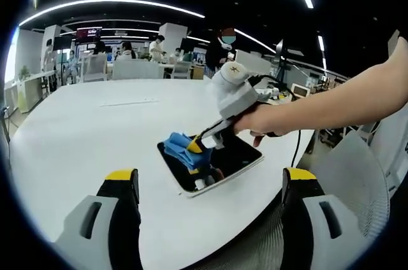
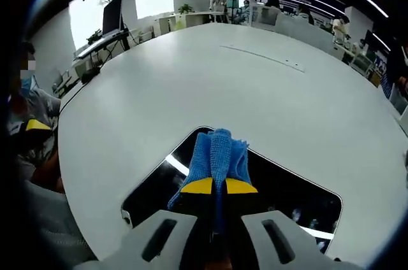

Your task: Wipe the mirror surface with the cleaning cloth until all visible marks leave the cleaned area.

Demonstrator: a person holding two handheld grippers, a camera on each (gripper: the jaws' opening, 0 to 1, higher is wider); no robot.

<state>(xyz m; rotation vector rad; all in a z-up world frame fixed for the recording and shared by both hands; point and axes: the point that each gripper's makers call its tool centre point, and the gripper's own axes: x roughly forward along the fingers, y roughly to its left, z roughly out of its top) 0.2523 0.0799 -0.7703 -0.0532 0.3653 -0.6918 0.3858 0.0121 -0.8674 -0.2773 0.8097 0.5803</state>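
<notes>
Right gripper [image 2: 212,186]: jaws closed on the blue cloth [image 2: 217,155], pressing it to the mirror [image 2: 287,187].
Left gripper [image 1: 210,184]: jaws wide apart, empty.
Mirror: flat on white table [image 1: 95,130], near its edge.

- The mirror [image 1: 237,158] is a dark rectangular pane with rounded corners and a pale rim, lying flat near the worktop's edge.
- The blue cleaning cloth [image 2: 217,155] sits bunched and folded, pressed against the mirror's glass.
</notes>
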